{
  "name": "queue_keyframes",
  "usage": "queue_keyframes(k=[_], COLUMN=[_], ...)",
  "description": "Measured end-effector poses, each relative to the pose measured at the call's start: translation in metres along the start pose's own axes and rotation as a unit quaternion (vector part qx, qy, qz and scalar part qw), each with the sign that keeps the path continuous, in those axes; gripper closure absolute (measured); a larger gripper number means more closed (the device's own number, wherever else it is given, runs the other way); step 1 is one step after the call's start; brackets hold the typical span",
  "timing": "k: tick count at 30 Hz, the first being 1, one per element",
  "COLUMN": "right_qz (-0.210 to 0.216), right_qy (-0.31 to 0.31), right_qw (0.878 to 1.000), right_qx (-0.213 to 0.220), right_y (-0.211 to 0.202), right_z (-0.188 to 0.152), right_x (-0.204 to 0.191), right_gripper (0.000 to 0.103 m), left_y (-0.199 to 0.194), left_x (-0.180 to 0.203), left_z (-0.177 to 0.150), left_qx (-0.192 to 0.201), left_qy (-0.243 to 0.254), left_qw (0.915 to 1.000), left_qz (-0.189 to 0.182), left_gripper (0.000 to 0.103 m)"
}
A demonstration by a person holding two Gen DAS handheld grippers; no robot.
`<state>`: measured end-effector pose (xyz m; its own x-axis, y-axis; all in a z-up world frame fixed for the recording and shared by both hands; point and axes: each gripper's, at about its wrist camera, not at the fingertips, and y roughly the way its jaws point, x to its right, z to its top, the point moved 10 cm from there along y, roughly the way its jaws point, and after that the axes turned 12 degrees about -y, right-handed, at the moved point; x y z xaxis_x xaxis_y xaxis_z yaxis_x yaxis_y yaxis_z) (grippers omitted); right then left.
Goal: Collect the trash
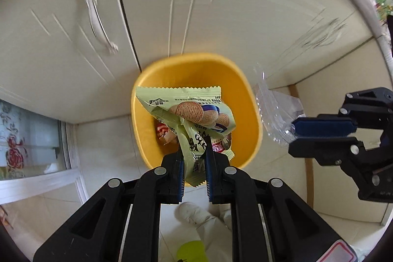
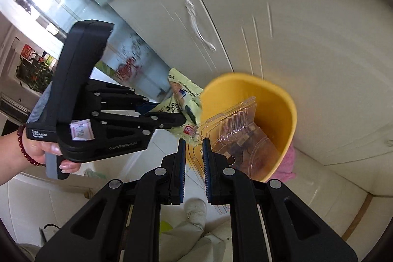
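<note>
Your left gripper [image 1: 194, 163] is clamped on a pale green snack wrapper [image 1: 194, 119], pinching its lower end between the blue pads while the rest of the packet fans out above the mouth of the yellow bin [image 1: 147, 139]. Your right gripper [image 2: 192, 158] is clenched on a clear plastic blister tray [image 2: 233, 136], which hangs over the near rim of the same bin and partly into its opening. Seen from the left wrist camera, that tray sits just beside the bin's right rim, apart from the wrapper. Inside the bin, under the wrapper, some red and white wrapping [image 1: 163, 130] lies at the bottom. Behind the bin stands a cream cabinet door [image 1: 61, 41] with a curved pale handle [image 1: 97, 16]. A pink cloth [image 2: 286, 163] shows just beyond the bin in the right wrist view. Your left hand [image 2: 36, 151], with a red bead bracelet [image 2: 24, 146] at the wrist, grips the left tool's handle.
</note>
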<state>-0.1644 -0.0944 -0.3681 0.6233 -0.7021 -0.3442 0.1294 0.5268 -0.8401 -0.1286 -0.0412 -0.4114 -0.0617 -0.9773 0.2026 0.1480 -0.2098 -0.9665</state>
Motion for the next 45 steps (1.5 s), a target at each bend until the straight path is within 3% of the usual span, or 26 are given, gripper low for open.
queue_keyframes(k=[8, 15, 18, 22, 29, 36, 37, 39, 45], right_qz=[0.024, 0.029, 0.022, 0.021, 0.014, -0.031, -0.038, -0.064, -0.166], right_qy=[0.052, 0.059, 0.063, 0.063, 0.056, 0.065, 0.068, 0.082, 0.127], right_qw=[0.998, 0.997, 0.997, 0.997, 0.998, 0.997, 0.997, 0.995, 0.978], right_qx=[-0.032, -0.046, -0.042, -0.032, -0.030, -0.017, -0.013, -0.006, -0.008], right_y=[0.076, 0.107, 0.105, 0.095, 0.076, 0.041, 0.038, 0.024, -0.013], right_z=[-0.015, -0.019, -0.020, -0.019, -0.017, -0.017, -0.016, -0.016, -0.025], right_x=[0.047, 0.062, 0.067, 0.067, 0.067, 0.053, 0.050, 0.046, 0.044], right_gripper=[0.089, 0.082, 0.063, 0.063, 0.063, 0.059, 0.055, 0.052, 0.050], left_y=[0.067, 0.087, 0.083, 0.076, 0.061, 0.030, 0.025, 0.013, -0.029], left_x=[-0.025, -0.034, -0.035, -0.031, -0.032, -0.032, -0.032, -0.037, -0.041], left_z=[0.003, 0.003, 0.004, 0.003, 0.004, 0.006, 0.005, 0.003, -0.004], left_qx=[-0.043, -0.060, -0.054, -0.046, -0.038, -0.023, -0.019, -0.005, 0.031], left_qy=[-0.003, -0.007, -0.012, -0.010, -0.014, -0.048, -0.055, -0.074, -0.135], left_qw=[0.9989, 0.9979, 0.9981, 0.9986, 0.9988, 0.9973, 0.9970, 0.9949, 0.9859], left_qz=[0.016, 0.025, 0.028, 0.026, 0.028, 0.051, 0.051, 0.069, 0.093], left_gripper=[0.089, 0.081, 0.075, 0.069, 0.069, 0.068, 0.065, 0.045, 0.024])
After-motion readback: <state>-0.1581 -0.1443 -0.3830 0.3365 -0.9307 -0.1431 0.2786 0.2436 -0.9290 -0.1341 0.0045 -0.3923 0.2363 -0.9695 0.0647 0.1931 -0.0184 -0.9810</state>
